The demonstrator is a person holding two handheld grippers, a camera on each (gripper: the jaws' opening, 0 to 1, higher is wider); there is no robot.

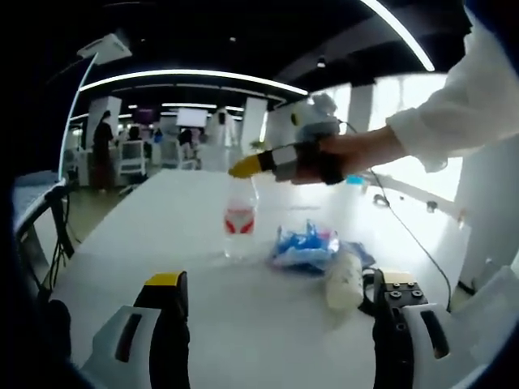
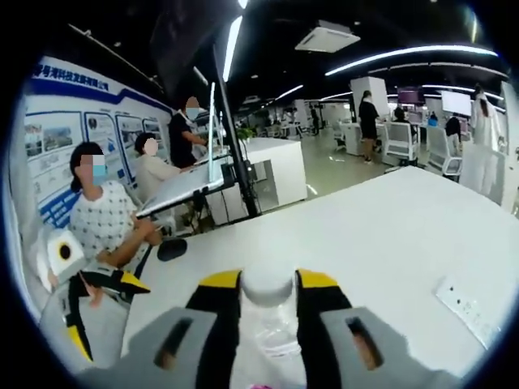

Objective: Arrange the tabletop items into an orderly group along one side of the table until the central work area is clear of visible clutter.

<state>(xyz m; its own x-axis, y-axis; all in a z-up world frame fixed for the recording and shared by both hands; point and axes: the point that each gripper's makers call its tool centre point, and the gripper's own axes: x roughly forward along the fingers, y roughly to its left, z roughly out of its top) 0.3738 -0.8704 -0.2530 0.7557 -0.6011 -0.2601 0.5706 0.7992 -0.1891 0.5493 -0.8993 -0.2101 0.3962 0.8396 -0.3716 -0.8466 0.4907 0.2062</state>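
A clear water bottle with a red label stands upright mid-table in the left gripper view. A hand holds my right gripper at the bottle's top, yellow fingertips against its neck. In the right gripper view the right gripper is shut on the bottle, the white cap showing between the yellow-tipped jaws. A crumpled blue packet lies right of the bottle, and a white cylinder-shaped container lies on its side beside it. My left gripper hovers low over the near table, open and holding nothing.
A white power strip lies on the table's right part. A black cable trails from the right gripper across the table. Seated people and a tilted desk are beyond the table's far edge. Office furniture stands farther back.
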